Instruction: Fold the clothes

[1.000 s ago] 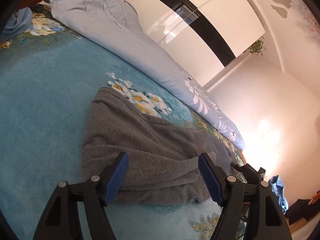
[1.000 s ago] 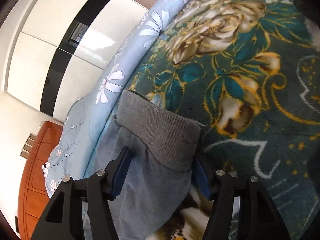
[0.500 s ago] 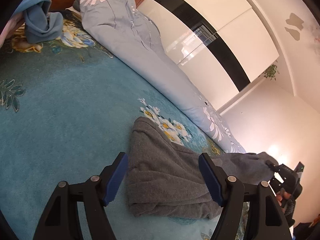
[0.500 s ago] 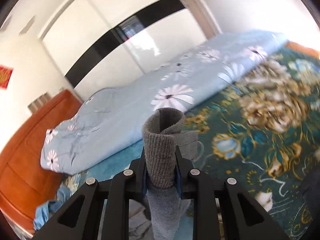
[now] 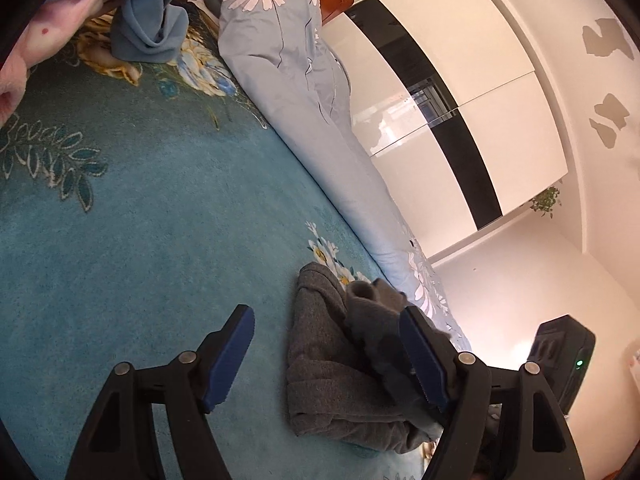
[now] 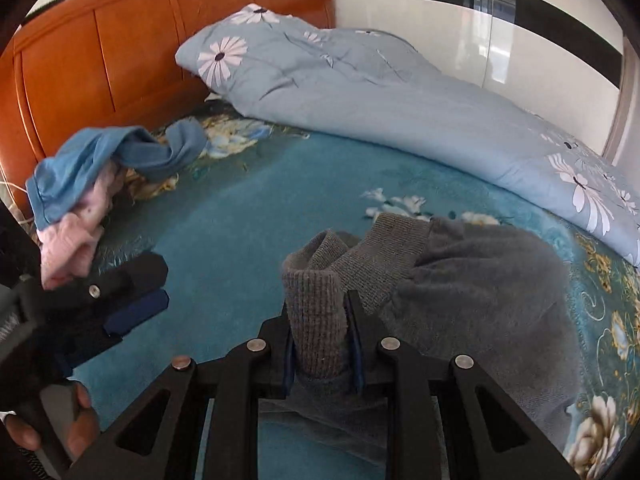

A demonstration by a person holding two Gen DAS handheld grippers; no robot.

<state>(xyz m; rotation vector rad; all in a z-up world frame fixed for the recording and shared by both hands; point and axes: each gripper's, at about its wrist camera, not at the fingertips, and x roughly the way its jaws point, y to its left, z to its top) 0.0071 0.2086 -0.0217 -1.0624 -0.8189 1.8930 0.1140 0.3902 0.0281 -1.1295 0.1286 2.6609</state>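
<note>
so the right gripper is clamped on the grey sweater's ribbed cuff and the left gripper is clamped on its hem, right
Not quite. The right gripper is clamped on the grey sweater at its ribbed cuff, but the left gripper is open, holding nothing, as the left wrist view shows.

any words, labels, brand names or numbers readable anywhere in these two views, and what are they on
None: no readable text in either view.
Grey knit garment, ribbed cuff pinched in the right gripper: no tag or print showing.
Light blue daisy-print quilt and teal floral bedspread: patterns only.
Black device with a green light: no legible marking.
Wall decals: shapes, not letters.
</note>
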